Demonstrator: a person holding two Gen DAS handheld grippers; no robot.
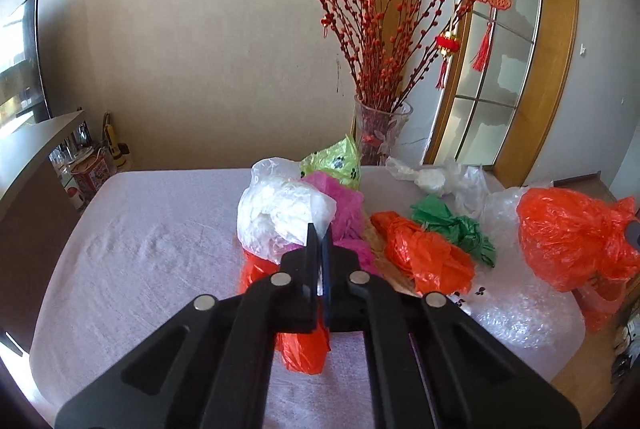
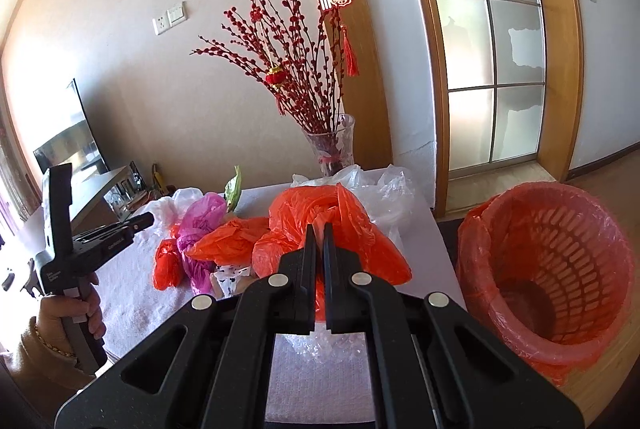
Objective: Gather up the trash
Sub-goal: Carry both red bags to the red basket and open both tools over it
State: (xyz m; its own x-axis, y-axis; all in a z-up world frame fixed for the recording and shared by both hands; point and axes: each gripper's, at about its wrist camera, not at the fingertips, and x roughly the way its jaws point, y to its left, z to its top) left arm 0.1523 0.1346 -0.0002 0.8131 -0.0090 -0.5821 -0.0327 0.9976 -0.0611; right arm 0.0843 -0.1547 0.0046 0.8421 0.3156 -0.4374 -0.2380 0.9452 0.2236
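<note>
While crumpled plastic bags [image 1: 424,253] lie heaped on the cloth-covered table [image 1: 152,237], the right gripper [image 2: 319,229] hovers over the big orange bag [image 2: 324,213], jaws nearly shut on nothing I can see — the left gripper [image 1: 319,231] likewise; the red-lined basket [image 2: 560,269] waits beside the table, apparently empty

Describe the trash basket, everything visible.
The trash basket shows only in the right wrist view: a round, reddish plastic basket with slotted walls, lined with a thin, translucent red bag folded over its rim. It looks empty, mouth open and facing the camera. It stands on the wooden floor, right of the table.
</note>
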